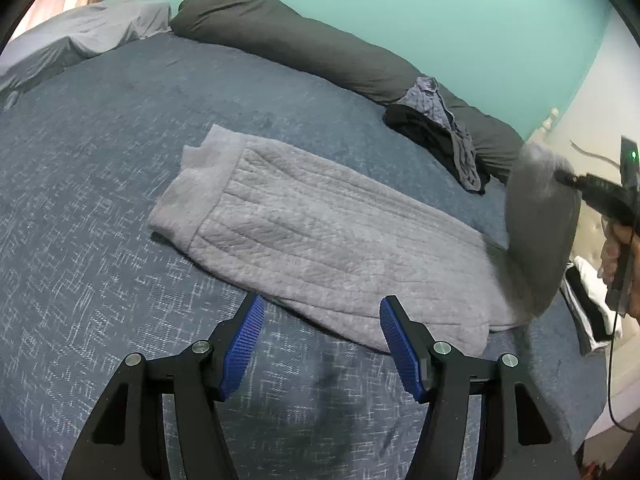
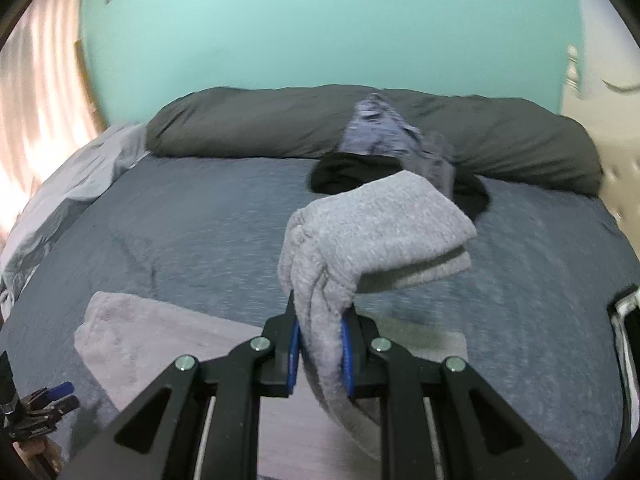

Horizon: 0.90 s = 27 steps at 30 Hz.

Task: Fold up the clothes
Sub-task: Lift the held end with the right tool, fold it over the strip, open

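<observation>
Teal wall behind, blue-grey bed below, dark bolster along the far edge with a dark clothes heap beside it. Grey quilted garment spread flat, long axis running from far-left down to near-right. Right tongs clamped on its right-hand end, lifted and doubled over in the air. Left tongs wide, holding nothing, just above the garment's near edge. Thick, soft, ribbed fabric; likely to sag and hold a loose fold. Probably mid-fold, raised end due leftward along the length.
</observation>
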Motion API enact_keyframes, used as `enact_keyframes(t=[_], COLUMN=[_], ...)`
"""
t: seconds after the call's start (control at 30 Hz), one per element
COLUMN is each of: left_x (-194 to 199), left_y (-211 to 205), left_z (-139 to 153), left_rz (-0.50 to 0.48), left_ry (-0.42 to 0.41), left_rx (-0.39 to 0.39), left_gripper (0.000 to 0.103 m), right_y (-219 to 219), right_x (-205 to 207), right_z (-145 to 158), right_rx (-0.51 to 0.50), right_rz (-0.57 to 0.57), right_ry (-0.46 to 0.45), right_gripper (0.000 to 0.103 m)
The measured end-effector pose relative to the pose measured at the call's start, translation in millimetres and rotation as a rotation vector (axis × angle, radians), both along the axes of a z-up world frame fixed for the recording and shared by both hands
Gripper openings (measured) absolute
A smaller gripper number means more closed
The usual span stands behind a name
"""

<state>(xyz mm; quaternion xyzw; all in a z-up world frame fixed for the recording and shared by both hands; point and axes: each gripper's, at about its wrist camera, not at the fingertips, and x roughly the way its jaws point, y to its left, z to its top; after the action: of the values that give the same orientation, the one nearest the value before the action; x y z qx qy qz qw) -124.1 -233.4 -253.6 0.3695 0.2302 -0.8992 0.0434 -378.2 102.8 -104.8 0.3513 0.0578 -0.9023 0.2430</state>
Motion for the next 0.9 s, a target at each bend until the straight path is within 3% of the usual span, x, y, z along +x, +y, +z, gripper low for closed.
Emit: enact_keyframes(t=[0.4, 0.67, 0.9], left_x=[8, 14, 14], left_y=[-21, -37, -40], left_z=[-5, -9, -12], left_rz=[0.026, 0.059, 0.061], left_ry=[-0.028, -0.027, -0.027], left_rx=[0.037, 0.075, 0.093], left_gripper=[0.064, 0.065, 0.064], right_y=[-130, -200, -242], right_x=[37, 64, 80], right_z=[-17, -43, -82], right_rx=[0.099, 0.138, 0.200], right_rz=[0.175, 0.290, 0.341], right_ry=[-0.004, -0.015, -0.085], right_gripper=[0.016, 0.016, 0.020])
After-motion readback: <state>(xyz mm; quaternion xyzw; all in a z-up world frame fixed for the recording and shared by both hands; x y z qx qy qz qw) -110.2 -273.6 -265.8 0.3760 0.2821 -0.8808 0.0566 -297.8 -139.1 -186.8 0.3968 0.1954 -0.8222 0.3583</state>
